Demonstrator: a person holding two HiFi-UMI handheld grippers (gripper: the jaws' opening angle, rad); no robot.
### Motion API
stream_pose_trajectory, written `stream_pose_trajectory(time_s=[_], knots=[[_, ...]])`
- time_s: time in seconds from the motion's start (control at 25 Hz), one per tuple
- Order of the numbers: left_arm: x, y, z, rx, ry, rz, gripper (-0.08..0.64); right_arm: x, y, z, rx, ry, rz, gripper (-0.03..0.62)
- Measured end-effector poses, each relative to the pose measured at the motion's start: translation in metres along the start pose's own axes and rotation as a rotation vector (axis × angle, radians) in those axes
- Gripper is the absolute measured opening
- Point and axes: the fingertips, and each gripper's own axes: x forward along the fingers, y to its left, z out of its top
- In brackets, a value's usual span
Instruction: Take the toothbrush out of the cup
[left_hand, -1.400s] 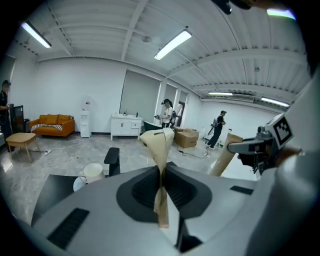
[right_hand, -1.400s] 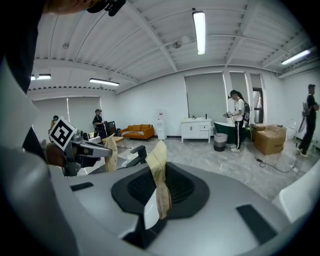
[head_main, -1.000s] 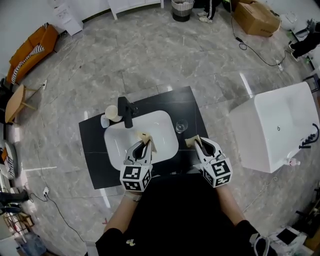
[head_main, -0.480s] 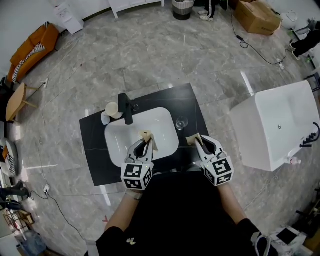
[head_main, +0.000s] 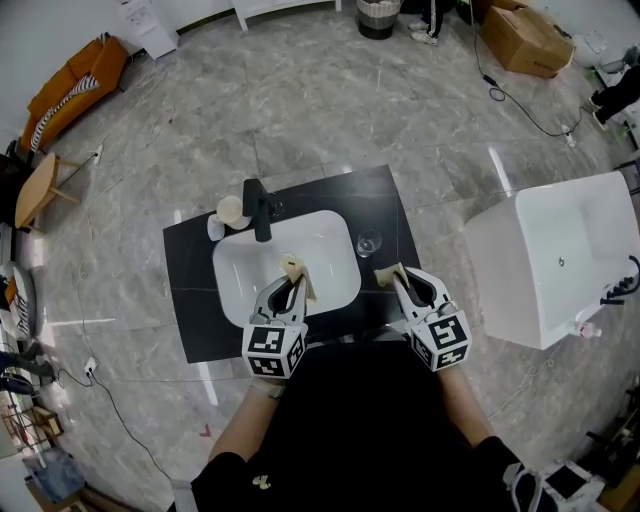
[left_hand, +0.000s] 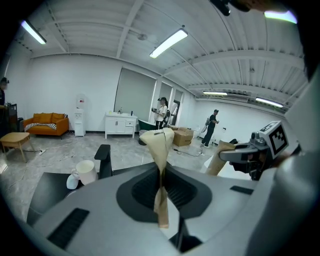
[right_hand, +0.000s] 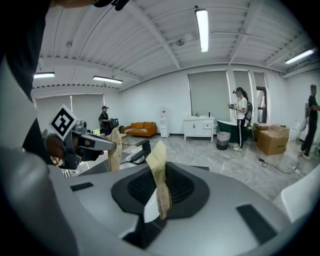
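A cream cup (head_main: 231, 210) stands on the black counter (head_main: 190, 300) at the back left of the white sink (head_main: 240, 290), beside the black tap (head_main: 258, 208). In the left gripper view the cup (left_hand: 85, 171) is low on the left, with a small white object (left_hand: 72, 181) against it. No toothbrush shows in any view. A clear glass (head_main: 368, 243) stands right of the sink. My left gripper (head_main: 292, 268) hangs over the sink, its taped pads (left_hand: 159, 137) pressed together on nothing. My right gripper (head_main: 388, 274) is over the counter's right part, near the glass, also shut and empty (right_hand: 159, 150).
A white bathtub (head_main: 550, 260) stands to the right of the counter. Marbled floor surrounds the counter. Farther off are an orange sofa (head_main: 75, 85), a cardboard box (head_main: 525, 35) and a bin (head_main: 378, 15). People stand in the background (right_hand: 241, 117).
The head view has shifted a little, so the counter sits slightly lower in the picture. Both grippers stay where they were, still shut.
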Motion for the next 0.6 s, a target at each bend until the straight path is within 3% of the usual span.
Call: stream_pose_trajectory(time_s=[0.6], knots=[[-0.010,0.012,-0.005,-0.028,-0.002,0.051,0.043,0.010,0.008,0.006,-0.014,0.006,0.040,0.060]])
